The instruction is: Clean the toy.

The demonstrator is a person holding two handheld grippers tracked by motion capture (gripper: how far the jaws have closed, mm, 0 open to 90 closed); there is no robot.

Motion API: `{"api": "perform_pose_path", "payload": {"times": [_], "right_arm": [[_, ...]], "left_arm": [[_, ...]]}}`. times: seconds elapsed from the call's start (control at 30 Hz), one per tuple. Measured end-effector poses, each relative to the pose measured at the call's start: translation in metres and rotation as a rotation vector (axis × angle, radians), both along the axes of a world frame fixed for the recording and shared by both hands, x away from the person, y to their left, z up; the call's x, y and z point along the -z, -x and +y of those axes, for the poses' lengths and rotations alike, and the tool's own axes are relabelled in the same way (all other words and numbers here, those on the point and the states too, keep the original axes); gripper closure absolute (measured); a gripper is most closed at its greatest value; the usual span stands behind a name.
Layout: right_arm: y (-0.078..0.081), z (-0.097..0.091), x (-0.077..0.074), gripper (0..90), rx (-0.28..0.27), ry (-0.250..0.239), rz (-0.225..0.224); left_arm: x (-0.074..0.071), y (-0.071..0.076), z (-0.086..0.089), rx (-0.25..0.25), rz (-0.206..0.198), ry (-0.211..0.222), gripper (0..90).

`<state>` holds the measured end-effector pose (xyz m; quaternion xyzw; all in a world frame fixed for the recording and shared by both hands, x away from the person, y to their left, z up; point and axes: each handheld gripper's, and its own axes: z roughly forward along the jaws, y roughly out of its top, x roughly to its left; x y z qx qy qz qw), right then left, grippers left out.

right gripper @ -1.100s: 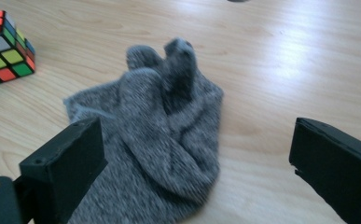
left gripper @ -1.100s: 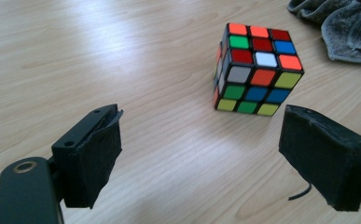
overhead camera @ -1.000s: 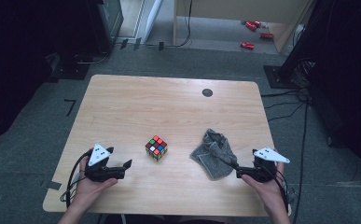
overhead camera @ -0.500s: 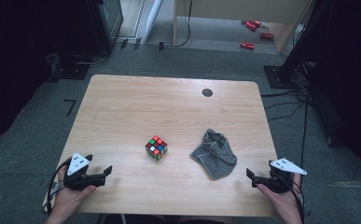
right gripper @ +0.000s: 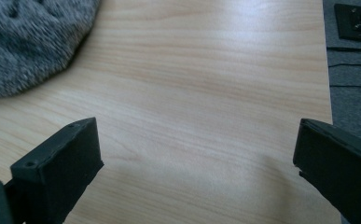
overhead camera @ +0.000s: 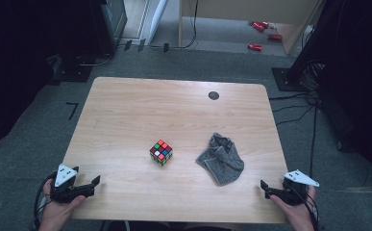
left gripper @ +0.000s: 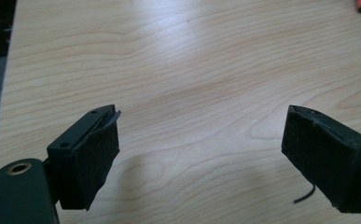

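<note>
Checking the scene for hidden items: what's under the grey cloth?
The grey cloth lies crumpled on the bare wooden table, beside the puzzle cube and apart from it. Nothing pokes out at its edges. Its folds cover whatever may lie beneath, so that cannot be seen.

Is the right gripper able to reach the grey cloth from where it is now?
Probably yes. The right gripper is open near the table's front right corner, apart from the grey cloth. Bare wood lies between them, and the puzzle cube sits off to the other side.
</note>
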<state>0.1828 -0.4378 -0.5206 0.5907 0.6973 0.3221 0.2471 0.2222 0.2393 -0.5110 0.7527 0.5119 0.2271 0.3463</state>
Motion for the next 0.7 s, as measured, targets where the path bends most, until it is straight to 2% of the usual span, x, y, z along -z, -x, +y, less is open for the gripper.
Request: {"api": "perform_pose_path", "payload": {"times": [0.07,0.2,0.33,0.43,0.7], "right_arm": [[0.0004,0.0003,0.0021,1.0,0.008,0.012,0.008],[0.0007,0.0001,0.0046,1.5,0.013,0.025,0.006],[0.0011,0.0037,0.0049,5.6,-0.014,0.052,0.007],[-0.0003,0.0020,0.0053,5.5,0.005,0.013,0.031],[-0.0004,0.0018,0.0054,5.4,0.007,0.013,0.030]], "left_arm": [[0.0034,-0.0009,-0.0004,-0.016,0.032,-0.017,11.9],[0.0063,-0.0006,-0.0069,-0.002,0.043,-0.066,12.5],[0.0064,-0.0021,-0.0063,0.014,0.056,-0.048,12.7],[0.0065,-0.0022,-0.0066,0.017,0.056,-0.049,12.9],[0.0064,-0.0036,-0.0064,0.024,0.056,-0.046,12.9]]}}
